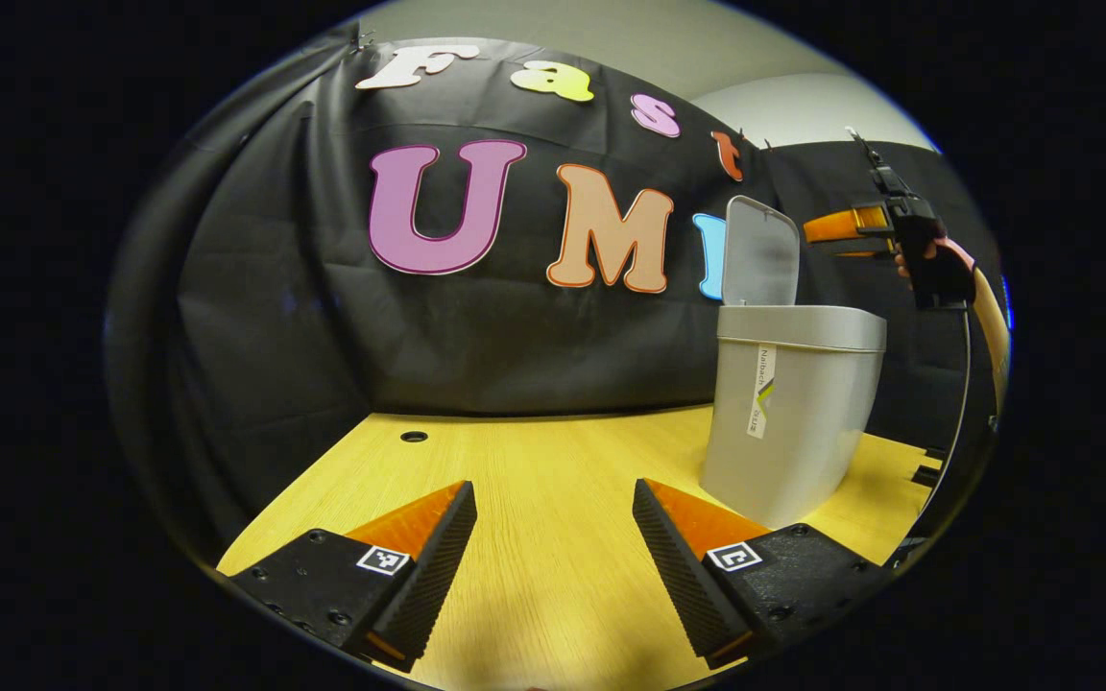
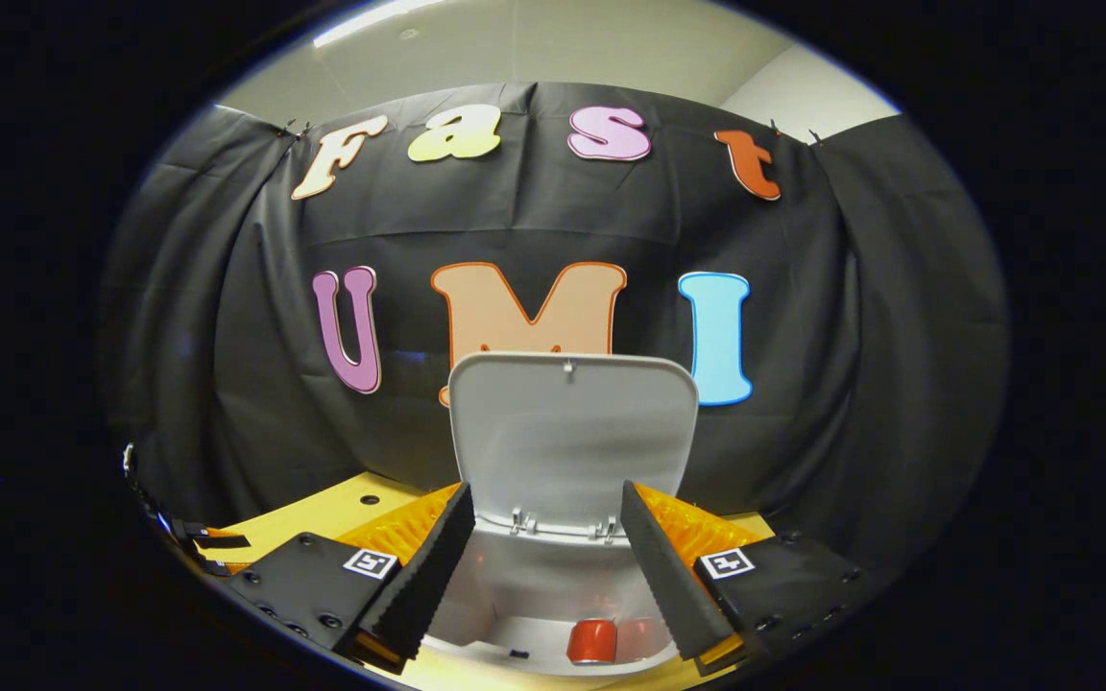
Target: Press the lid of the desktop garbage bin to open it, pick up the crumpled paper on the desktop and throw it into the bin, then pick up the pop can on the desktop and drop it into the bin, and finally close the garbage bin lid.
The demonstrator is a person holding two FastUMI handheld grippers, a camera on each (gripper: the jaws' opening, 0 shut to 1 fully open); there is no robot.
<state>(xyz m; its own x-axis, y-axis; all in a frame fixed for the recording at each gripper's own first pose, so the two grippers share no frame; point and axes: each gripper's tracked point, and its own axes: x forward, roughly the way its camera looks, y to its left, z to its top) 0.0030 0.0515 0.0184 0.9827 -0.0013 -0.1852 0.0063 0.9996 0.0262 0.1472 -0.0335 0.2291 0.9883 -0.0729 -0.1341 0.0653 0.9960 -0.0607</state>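
The grey desktop bin (image 1: 788,403) stands on the wooden table at the right of the left gripper view, its lid (image 1: 761,251) raised upright. My left gripper (image 1: 553,487) is open low over the table, left of the bin, with nothing between its fingers. The right gripper (image 1: 855,226) hovers above and beyond the bin, held by a hand (image 1: 937,274). In the right gripper view, my right gripper (image 2: 546,489) is open and empty over the bin's mouth, facing the raised lid (image 2: 572,437). A red pop can (image 2: 593,640) lies inside the bin.
The wooden table (image 1: 534,461) has a small round hole (image 1: 414,437) near its far left. Black cloth walls close the booth behind and to the sides. Part of the other gripper (image 2: 203,537) shows at the left edge of the right gripper view.
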